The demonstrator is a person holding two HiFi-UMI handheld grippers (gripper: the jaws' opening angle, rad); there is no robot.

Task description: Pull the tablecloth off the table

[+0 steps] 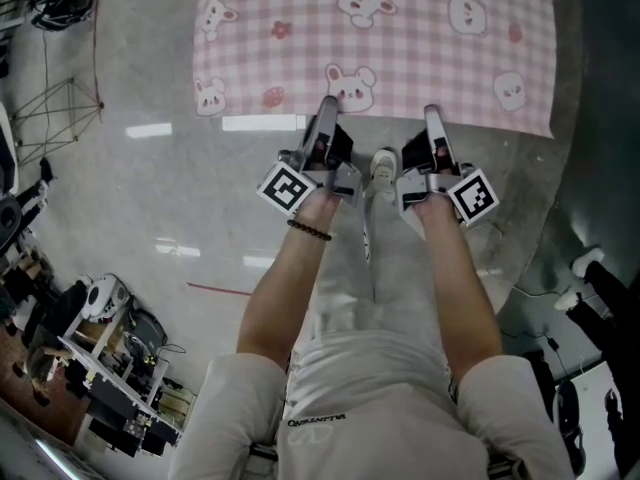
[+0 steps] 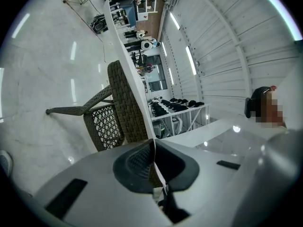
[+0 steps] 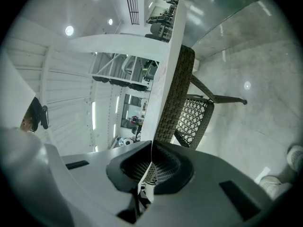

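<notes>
Tablecloth: the pink checked tablecloth (image 1: 400, 38), printed with white rabbits, lies spread flat across the top of the head view. Its near hem runs left to right just above the middle of the frame.
Left gripper: the left gripper (image 1: 327, 106) is held out at centre frame with its tip on the near hem of the cloth. Its marker cube (image 1: 284, 188) sits at the wrist end.
Left jaws: in the left gripper view the dark ribbed pads (image 2: 136, 161) are pressed together. A thin pale strip is pinched in the seam between them, which appears to be the hem seen edge-on, though the strip is too thin to show any pattern.
Right gripper: the right gripper (image 1: 431, 114) is just right of centre and parallel to the left one. Its tip is also on the hem, and its own cube (image 1: 473, 195) sits behind it.
Right jaws: in the right gripper view the pads (image 3: 164, 167) are closed against each other on the same kind of thin pale edge, which runs up from the seam towards the top of the frame.
Spacing: the two tools are near each other on the hem, with a gap between them.
Chair: a brown wicker chair (image 2: 120, 103) stands on the far side. It is at left centre of the left gripper view and right centre of the right gripper view.
Floor: glossy grey floor (image 1: 150, 188) fills the left and right of the head view.
Person: bare forearms reach forward from the bottom of the frame, with a dark bead bracelet (image 1: 308, 230) on the left wrist. A pale shoe (image 1: 383, 164) is visible between the tools.
</notes>
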